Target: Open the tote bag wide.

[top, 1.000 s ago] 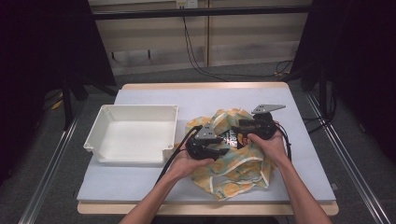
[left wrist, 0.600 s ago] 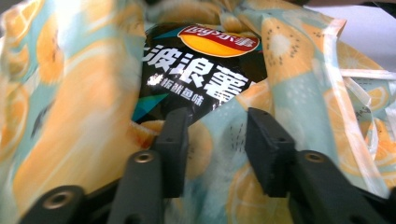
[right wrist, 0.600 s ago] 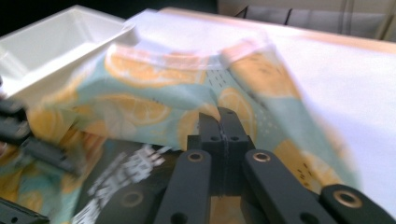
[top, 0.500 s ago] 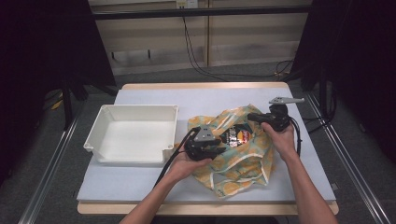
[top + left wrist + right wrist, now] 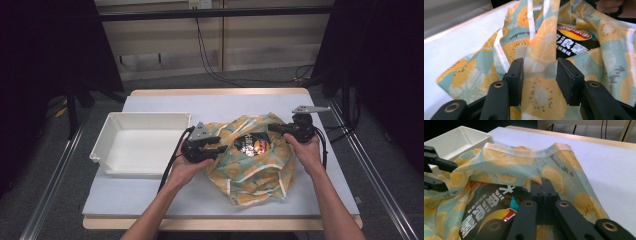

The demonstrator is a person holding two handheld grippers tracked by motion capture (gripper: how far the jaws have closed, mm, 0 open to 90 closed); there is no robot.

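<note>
A cloth bag [image 5: 260, 167] printed with lemons and kiwis lies on the white table, its mouth held apart. Inside it sits a black snack packet [image 5: 251, 145] with a red and yellow label. My right gripper [image 5: 272, 128] is at the bag's right rim, and in the right gripper view its jaws [image 5: 542, 185] are pressed together on the bag's hem [image 5: 564, 170] just above the packet [image 5: 489, 212]. My left gripper [image 5: 221, 146] is at the bag's left rim. Its jaws [image 5: 539, 68] stand apart with a fold of the bag [image 5: 541, 92] between them, and the packet [image 5: 571, 42] lies beyond.
A white empty tray [image 5: 145, 120] stands left of the bag, close beside my left hand; its corner shows in the right gripper view [image 5: 461, 137]. Bare table lies beyond and right of the bag. Black cables trail from both grippers.
My right gripper has pulled the bag's rim to the right, spreading the mouth and uncovering the packet. The left gripper has stayed nearly in place.
</note>
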